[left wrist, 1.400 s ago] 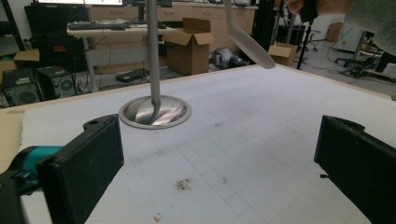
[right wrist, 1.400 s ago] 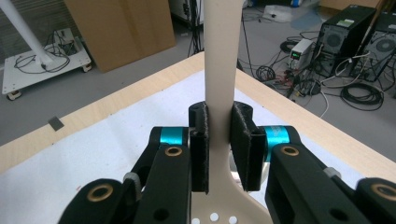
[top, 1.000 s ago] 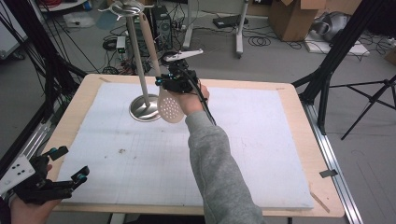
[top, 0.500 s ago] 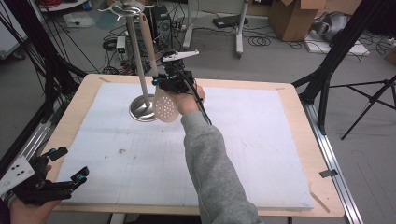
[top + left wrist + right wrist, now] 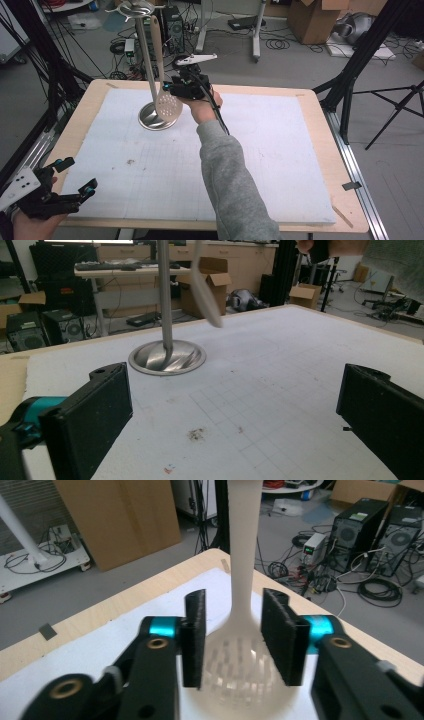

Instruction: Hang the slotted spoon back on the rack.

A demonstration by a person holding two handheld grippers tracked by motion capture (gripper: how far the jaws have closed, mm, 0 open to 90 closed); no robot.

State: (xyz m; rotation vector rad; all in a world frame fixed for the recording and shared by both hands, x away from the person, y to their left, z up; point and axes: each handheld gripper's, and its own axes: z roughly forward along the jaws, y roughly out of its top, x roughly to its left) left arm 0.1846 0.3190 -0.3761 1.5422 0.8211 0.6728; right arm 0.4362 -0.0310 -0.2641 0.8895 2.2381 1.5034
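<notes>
Since the earlier frame your right hand-held gripper has just been opening its jaws, which now stand clear either side of the pale slotted spoon hanging from the steel stand's top hook, while your left hand-held gripper waits released at the table's near corner.

Grey floor, tangled cables, cardboard boxes, computer tower

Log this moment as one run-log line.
right gripper: jaws just opening, slotted spoon between them, unpressed | spoon hangs from stand | left gripper: open, idle near table edge
</notes>
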